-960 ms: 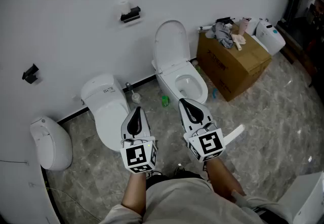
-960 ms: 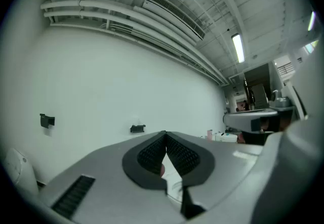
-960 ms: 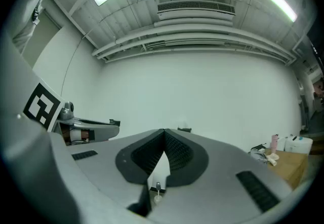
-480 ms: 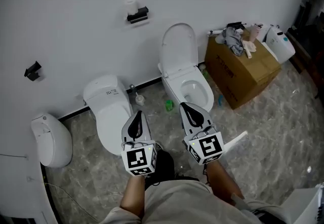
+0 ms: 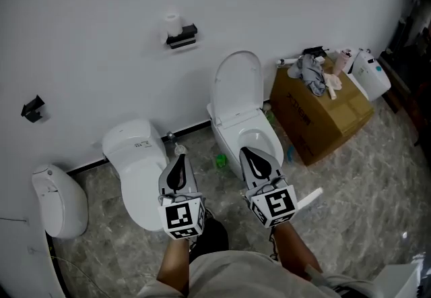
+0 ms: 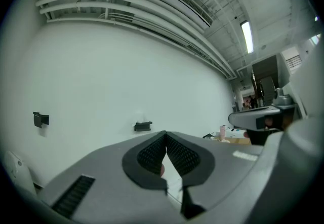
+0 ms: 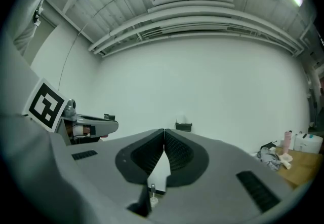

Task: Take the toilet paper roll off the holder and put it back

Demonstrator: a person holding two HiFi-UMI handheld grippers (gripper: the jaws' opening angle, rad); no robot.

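The toilet paper roll [image 5: 173, 23] stands on top of the black holder [image 5: 182, 39], high on the white wall. Below it are an open toilet [image 5: 237, 87] and a shut toilet [image 5: 133, 155]. The left gripper [image 5: 180, 157] and right gripper [image 5: 248, 153] are well away from the roll. Both are pinched together with nothing in them.

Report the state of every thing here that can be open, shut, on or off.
toilet paper roll: upright on the holder, not taken off
left gripper: shut, empty
right gripper: shut, empty
toilet near the box: lid raised
other toilet: lid down
cardboard box: flaps shut, clothes on top
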